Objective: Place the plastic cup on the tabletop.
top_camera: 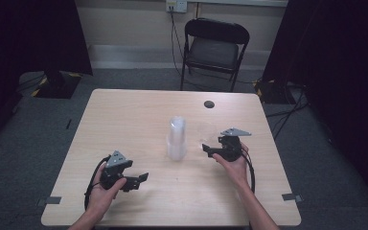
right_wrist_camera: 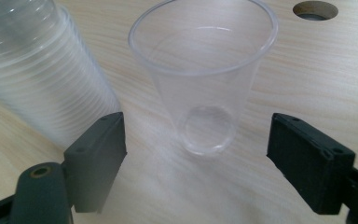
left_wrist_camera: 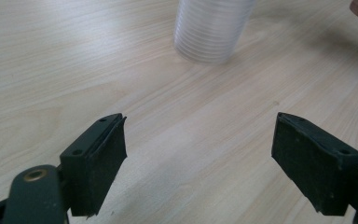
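A tall stack of clear plastic cups stands in the middle of the wooden table. Just right of it a single clear cup stands upright, mouth up. My right gripper is close behind that cup, pointing left. In the right gripper view the single cup sits just beyond the wide-apart pads of my right gripper, untouched, with the stack at the left. My left gripper rests at the front left, open and empty; its view has my left gripper facing the stack.
A dark round hole is set in the tabletop at the back right, also the hole behind the single cup. A black folding chair stands beyond the table's far edge. Cables trail from both grippers.
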